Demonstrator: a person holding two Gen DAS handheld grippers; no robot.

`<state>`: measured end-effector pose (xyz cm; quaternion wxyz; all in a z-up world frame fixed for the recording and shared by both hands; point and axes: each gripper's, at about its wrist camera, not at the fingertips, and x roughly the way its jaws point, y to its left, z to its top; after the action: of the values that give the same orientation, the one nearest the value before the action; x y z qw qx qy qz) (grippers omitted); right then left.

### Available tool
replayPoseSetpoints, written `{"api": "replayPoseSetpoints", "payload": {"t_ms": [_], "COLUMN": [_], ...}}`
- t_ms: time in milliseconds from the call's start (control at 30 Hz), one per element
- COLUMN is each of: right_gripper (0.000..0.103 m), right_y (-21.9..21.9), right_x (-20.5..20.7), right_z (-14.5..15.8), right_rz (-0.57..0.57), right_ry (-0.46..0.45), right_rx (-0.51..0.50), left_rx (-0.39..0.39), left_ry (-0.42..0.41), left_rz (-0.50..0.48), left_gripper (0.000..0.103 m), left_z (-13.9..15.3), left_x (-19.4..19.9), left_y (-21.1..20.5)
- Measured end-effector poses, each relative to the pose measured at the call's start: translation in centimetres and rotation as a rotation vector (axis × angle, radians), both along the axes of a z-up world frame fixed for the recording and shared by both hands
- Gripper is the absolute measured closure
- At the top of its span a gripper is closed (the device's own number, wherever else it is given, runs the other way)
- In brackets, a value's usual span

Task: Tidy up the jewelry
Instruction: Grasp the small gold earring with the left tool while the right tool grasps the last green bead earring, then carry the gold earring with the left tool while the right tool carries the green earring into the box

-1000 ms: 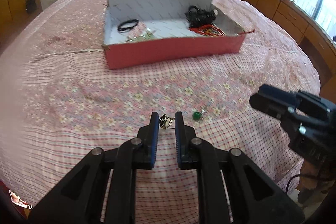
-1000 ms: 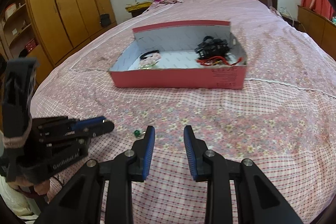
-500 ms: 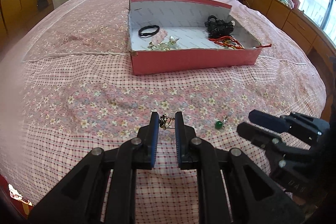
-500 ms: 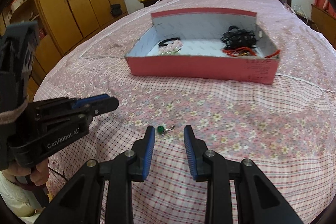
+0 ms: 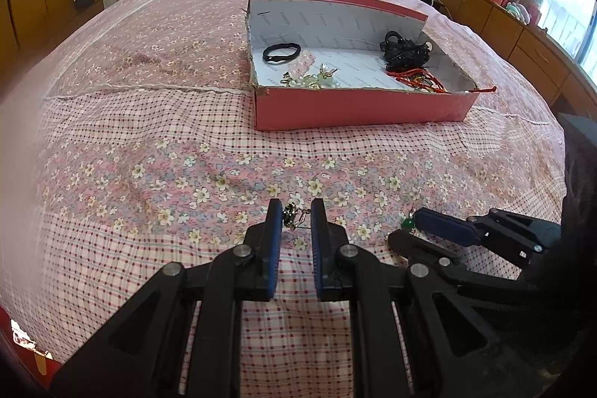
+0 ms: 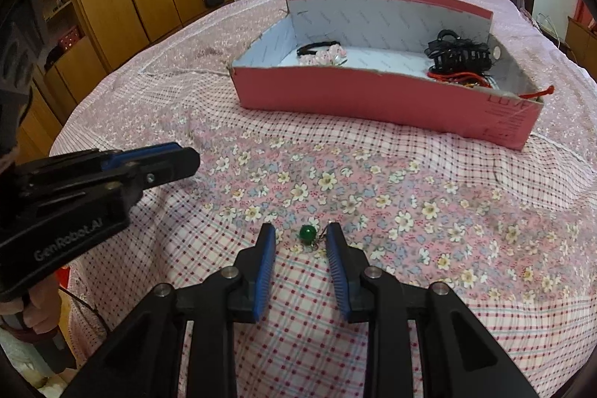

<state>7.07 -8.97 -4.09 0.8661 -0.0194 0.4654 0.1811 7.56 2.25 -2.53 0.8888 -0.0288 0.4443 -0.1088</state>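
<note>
Here, in the left wrist view, the left gripper (image 5: 293, 216) is clamped on a small gold earring (image 5: 290, 214) held at its fingertips above the bedspread (image 5: 149, 174). In the right wrist view, the right gripper (image 6: 300, 237) stands parted around a green bead earring (image 6: 308, 232) lying on the bedspread, near the right finger; the pink box (image 6: 373, 99) sits well beyond.

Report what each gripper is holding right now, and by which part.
The left gripper is shut on a small gold earring, pinched by its thin wire hook. The right gripper holds nothing: its open jaws straddle a green bead earring lying on the bedspread.
</note>
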Motion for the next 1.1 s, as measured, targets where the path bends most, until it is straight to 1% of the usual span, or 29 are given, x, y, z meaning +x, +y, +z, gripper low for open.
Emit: {"api": "replayPoseSetpoints", "payload": {"t_ms": [167, 200, 233, 300, 333, 467, 667, 867, 1100], "right_gripper": [0.072, 0.075, 0.082, 0.09, 0.091, 0.091, 0.091, 0.091, 0.091], "right_y": [0.3, 0.4, 0.5, 0.5, 0.4, 0.0, -0.9, -2.3, -3.1], "right_x": [0.2, 0.2, 0.2, 0.2, 0.3, 0.2, -0.2, -0.2, 0.4], "right_z": [-0.4, -0.4, -0.5, -0.6, -0.6, -0.5, 0.6, 2.4, 4.7], "right_rz": [0.003, 0.003, 0.002, 0.003, 0.004, 0.007, 0.002, -0.014, -0.011], "right_ry": [0.0, -0.003, -0.01, -0.017, -0.017, -0.023, -0.047, -0.074, -0.116], "right_rx": [-0.02, -0.025, -0.037, -0.05, -0.046, -0.038, -0.019, 0.019, 0.055], "left_rx": [-0.001, -0.001, -0.001, -0.001, 0.0, 0.002, -0.002, -0.004, -0.011], "left_ry": [0.004, 0.005, 0.005, 0.005, 0.004, 0.0, -0.015, -0.034, -0.055], "left_rz": [-0.001, -0.001, -0.002, -0.002, -0.002, -0.004, -0.01, -0.026, -0.05], "left_gripper": [0.097, 0.097, 0.097, 0.097, 0.097, 0.097, 0.097, 0.097, 0.097], "left_z": [-0.2, -0.2, -0.2, -0.2, -0.1, 0.1, 0.9, 2.0, 3.5], "left_x": [-0.1, -0.1, -0.1, 0.0, 0.0, 0.0, 0.0, 0.2, 1.7], "left_y": [0.1, 0.0, 0.0, -0.1, -0.1, -0.2, -0.4, -0.8, -1.5]}}
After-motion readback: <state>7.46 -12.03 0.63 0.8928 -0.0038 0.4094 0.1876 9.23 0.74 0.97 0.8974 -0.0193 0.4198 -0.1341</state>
